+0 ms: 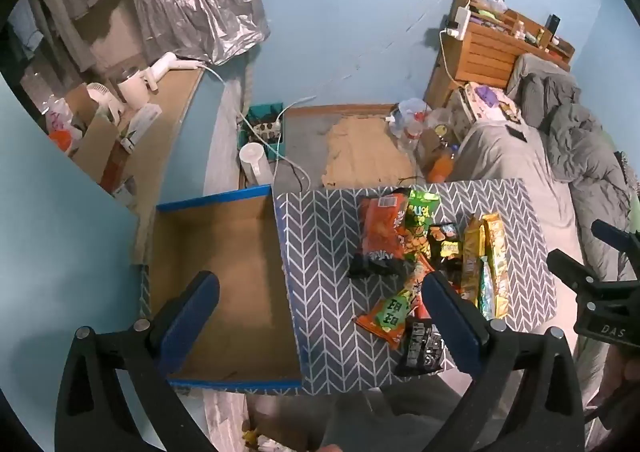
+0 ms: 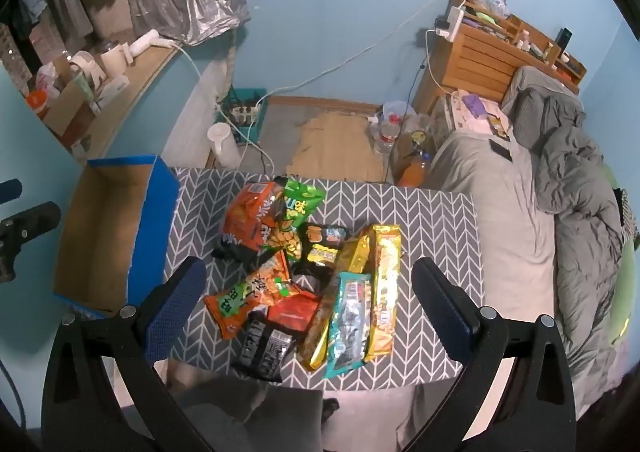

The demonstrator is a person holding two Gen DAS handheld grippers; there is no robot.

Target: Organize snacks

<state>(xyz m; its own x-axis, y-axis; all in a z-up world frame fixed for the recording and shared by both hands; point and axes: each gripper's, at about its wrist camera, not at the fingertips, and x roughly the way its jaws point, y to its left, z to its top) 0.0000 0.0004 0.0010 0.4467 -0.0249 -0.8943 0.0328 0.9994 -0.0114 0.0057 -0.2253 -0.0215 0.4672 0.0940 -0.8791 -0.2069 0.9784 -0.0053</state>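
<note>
A heap of snack packets lies on a grey chevron-patterned table [image 2: 432,252]: an orange bag [image 2: 250,222], a green bag [image 2: 298,212], a black packet [image 2: 324,246], long gold packets [image 2: 386,284], a teal packet [image 2: 350,322], an orange-green packet [image 2: 248,298] and a black packet [image 2: 264,348] at the front edge. An open blue cardboard box [image 2: 108,228] stands at the table's left, empty. My left gripper [image 1: 320,292] is open, above the box's right wall [image 1: 286,272]. My right gripper [image 2: 308,280] is open, above the heap.
A bed with grey bedding [image 2: 560,188] runs along the right. A wooden shelf [image 2: 492,52] stands behind it. Bottles [image 2: 390,132], a white bin [image 2: 224,144] and cables lie on the floor beyond the table. A cluttered counter [image 2: 100,84] is at the left.
</note>
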